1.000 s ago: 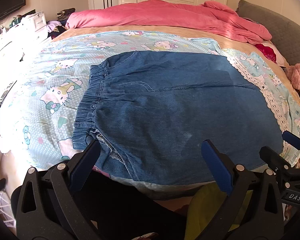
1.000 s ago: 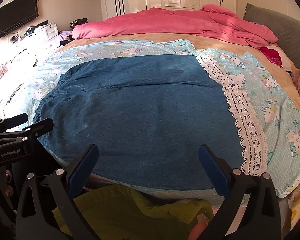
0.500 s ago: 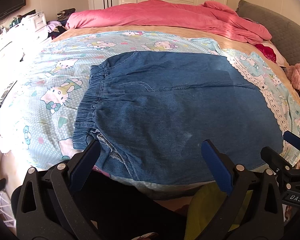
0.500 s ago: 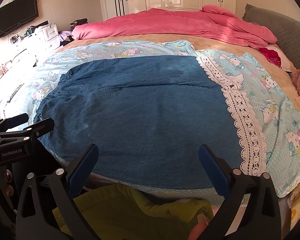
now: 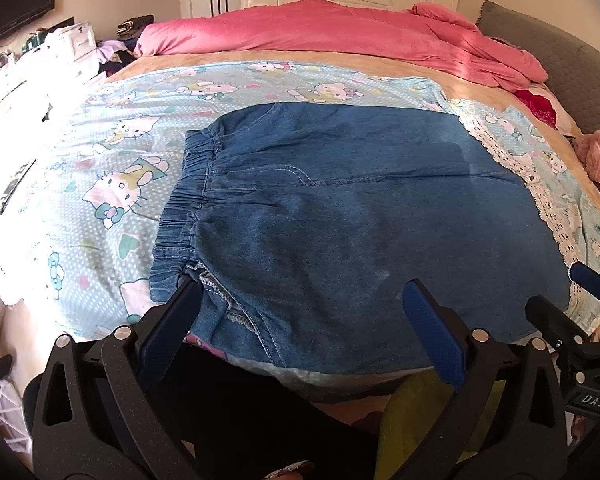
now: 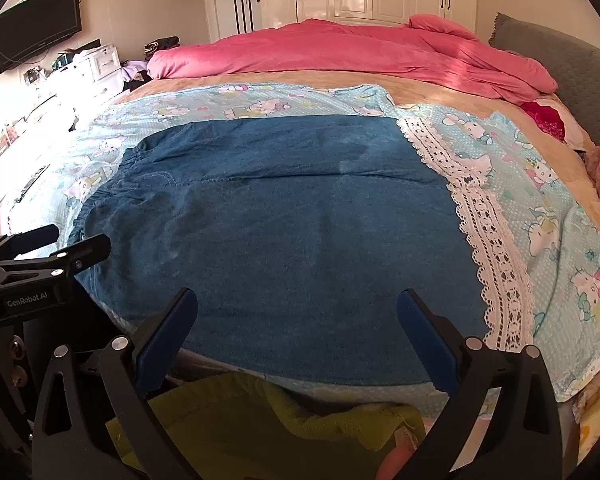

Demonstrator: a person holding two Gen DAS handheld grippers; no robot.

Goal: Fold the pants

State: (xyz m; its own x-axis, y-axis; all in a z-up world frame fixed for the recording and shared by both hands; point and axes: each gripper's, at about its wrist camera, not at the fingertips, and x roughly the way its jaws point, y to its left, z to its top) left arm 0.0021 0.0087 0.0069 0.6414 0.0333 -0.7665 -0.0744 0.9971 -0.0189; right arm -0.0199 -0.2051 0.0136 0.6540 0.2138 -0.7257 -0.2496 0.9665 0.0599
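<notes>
The blue denim pants [image 5: 340,216] lie flat mid-frame on the cartoon-print bedsheet [image 5: 100,184], apparently folded lengthwise once; crosswise folds remain. Left tool [image 5: 300,312] and right tool [image 6: 296,312] hover spread, empty, at the lower frame.

Near hem of my denim pants [image 5: 340,232] drops over the bed edge, out of sight behind my left gripper [image 5: 300,312]; from the right wrist view, my right gripper [image 6: 296,320] covers that same hem. Past the pants' right end, the lace-trimmed sheet [image 6: 496,264] slips behind the finger. Beyond the pants, the pink duvet [image 5: 340,36] hides the mattress's far side. Left of the pants, sun glare washes out the dresser [image 6: 100,64]; items there are too bright to identify. The wall TV [image 6: 36,36] is clipped by the lens rim.
</notes>
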